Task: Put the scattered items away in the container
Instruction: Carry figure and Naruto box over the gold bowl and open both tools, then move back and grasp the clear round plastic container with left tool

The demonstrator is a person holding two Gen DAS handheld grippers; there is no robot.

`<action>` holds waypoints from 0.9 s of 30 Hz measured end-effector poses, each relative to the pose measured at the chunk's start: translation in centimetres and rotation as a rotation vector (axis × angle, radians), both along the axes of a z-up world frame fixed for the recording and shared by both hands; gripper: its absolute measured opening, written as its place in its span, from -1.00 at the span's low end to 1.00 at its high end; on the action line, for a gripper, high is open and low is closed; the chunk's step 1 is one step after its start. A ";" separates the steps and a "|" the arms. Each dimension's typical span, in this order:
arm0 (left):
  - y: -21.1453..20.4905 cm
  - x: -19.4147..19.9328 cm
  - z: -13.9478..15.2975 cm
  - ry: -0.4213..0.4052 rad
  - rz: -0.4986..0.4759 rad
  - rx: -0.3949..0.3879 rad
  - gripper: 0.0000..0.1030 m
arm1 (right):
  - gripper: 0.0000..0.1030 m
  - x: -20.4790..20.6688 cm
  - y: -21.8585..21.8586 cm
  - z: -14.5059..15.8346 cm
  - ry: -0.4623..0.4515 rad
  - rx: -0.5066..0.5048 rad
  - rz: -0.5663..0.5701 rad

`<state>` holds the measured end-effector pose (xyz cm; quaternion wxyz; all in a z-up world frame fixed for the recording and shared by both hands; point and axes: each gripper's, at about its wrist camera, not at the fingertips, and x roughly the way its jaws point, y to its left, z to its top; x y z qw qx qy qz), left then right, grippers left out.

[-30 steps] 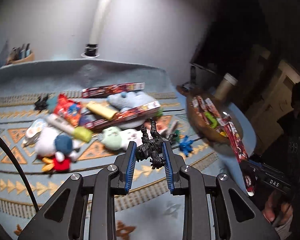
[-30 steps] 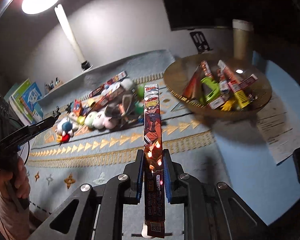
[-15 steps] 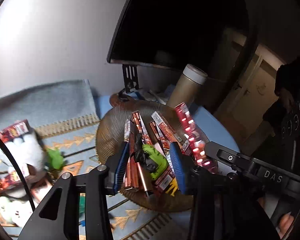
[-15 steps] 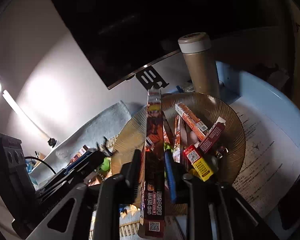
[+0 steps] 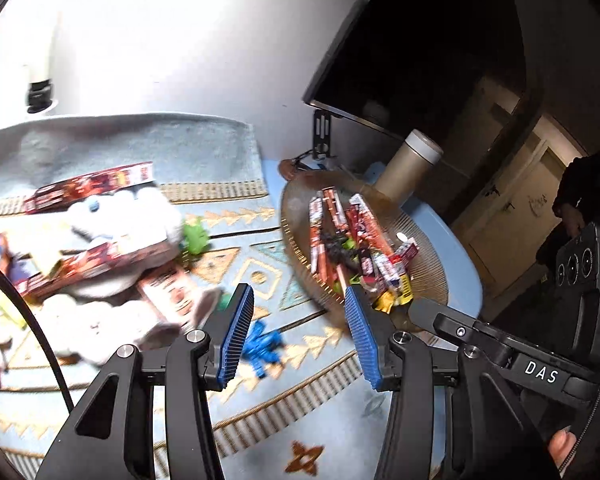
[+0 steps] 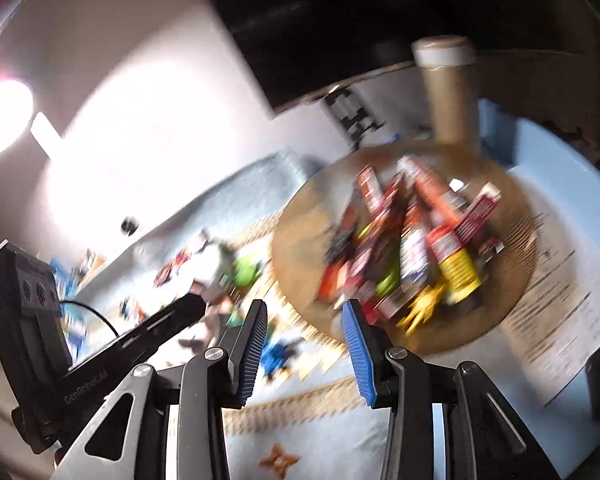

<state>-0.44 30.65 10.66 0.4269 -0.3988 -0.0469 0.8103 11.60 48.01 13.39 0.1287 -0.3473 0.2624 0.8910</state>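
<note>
Both the left gripper and the right gripper have jaws apart and empty; the right jaws are opening. The basket, at the far right of the counter, is heaped with boxes. Scattered toys remain on the mat at left. Risk: further drops onto the heap may slide items over the shallow rim.

A tall tan cylindrical flask with a white cap stands near the counter's far edge, under a dark flat monitor.
</note>
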 end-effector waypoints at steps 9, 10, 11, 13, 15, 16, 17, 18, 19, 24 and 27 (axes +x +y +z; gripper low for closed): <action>-18.9 -1.3 -4.9 -0.052 0.347 -0.103 0.12 | -0.25 -2.6 -14.3 -8.9 -0.090 0.046 0.295; -20.8 -2.4 -5.6 -0.079 0.390 -0.107 0.12 | -0.25 -3.0 -15.3 -10.0 -0.104 0.063 0.313; -22.4 -3.5 -6.1 -0.101 0.421 -0.110 0.12 | -0.24 -3.3 -16.1 -10.9 -0.111 0.078 0.328; -24.8 -5.5 -6.9 -0.121 0.434 -0.088 0.12 | -0.23 -3.2 -17.3 -11.4 -0.083 0.129 0.322; -26.4 -8.1 -7.2 -0.115 0.460 -0.092 0.12 | -0.23 -3.2 -17.7 -11.3 -0.081 0.147 0.361; -27.0 -9.4 -7.2 -0.099 0.480 -0.100 0.12 | -0.23 -3.2 -17.6 -11.4 -0.076 0.131 0.379; -27.4 -10.5 -7.2 -0.082 0.486 -0.114 0.12 | -0.23 -3.2 -17.3 -11.6 -0.078 0.109 0.381; -27.4 -11.9 -7.4 -0.070 0.480 -0.138 0.12 | -0.23 -3.1 -17.0 -11.7 -0.071 0.087 0.376; -27.4 -13.1 -7.7 -0.058 0.470 -0.169 0.12 | -0.23 -3.0 -16.7 -11.7 -0.063 0.070 0.371; -25.7 -16.2 -9.3 -0.020 0.290 -0.279 0.13 | -0.23 -3.3 -16.2 -11.8 -0.051 0.022 0.370; -24.5 -16.7 -9.5 0.012 0.261 -0.328 0.13 | -0.20 -3.3 -16.2 -11.7 -0.049 0.022 0.371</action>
